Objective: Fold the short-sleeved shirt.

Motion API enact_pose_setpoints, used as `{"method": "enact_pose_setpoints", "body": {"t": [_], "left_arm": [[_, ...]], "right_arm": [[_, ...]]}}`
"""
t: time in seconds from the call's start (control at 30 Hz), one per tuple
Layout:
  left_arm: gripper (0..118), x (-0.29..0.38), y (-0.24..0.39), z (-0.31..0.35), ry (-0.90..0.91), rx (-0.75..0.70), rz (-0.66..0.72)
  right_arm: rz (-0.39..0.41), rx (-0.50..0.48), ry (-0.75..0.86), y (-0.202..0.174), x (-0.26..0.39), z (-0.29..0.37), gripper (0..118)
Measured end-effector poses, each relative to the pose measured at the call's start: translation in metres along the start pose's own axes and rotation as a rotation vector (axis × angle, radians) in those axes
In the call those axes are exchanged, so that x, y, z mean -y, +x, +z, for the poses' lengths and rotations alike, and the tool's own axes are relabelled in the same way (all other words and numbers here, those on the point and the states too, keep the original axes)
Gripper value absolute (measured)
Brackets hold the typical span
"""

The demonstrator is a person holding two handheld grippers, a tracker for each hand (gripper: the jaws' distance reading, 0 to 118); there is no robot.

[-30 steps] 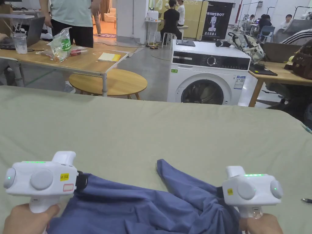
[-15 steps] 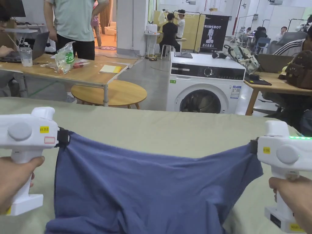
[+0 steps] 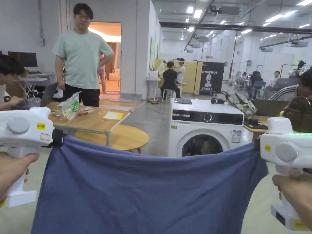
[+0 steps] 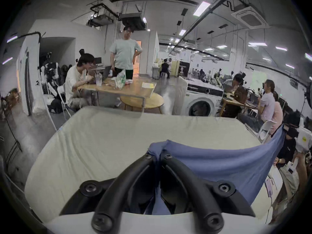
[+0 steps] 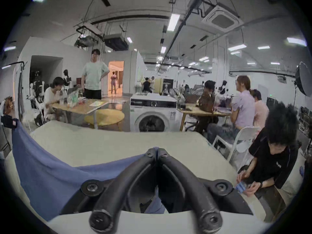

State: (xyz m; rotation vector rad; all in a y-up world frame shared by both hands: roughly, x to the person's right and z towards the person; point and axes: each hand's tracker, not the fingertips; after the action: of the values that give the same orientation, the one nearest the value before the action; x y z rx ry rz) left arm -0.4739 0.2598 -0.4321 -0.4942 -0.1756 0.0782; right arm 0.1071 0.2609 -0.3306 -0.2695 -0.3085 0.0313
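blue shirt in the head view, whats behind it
Above the shirt top edge show a round table and a washing machine. The cloth covers their lower parts and most of the padded surface, which the gripper views show beyond it.

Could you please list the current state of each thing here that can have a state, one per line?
Blue short-sleeved shirt: unfolded, held up and stretched between both grippers, its upper edge sagging in the middle.
Left gripper: shut on one end of that edge.
Right gripper: shut on the other end.
White front-loading washing machine: door shut.
Pale green padded table: bare where visible.
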Motion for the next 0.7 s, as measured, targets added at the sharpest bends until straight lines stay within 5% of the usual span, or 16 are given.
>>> {"method": "enact_pose_setpoints", "body": {"t": [0.7], "left_arm": [[0, -0.194, 0.009, 0.013, 0.206, -0.042, -0.041]], "right_arm": [[-0.004, 0.062, 0.254, 0.001, -0.192, -0.021, 0]]}}
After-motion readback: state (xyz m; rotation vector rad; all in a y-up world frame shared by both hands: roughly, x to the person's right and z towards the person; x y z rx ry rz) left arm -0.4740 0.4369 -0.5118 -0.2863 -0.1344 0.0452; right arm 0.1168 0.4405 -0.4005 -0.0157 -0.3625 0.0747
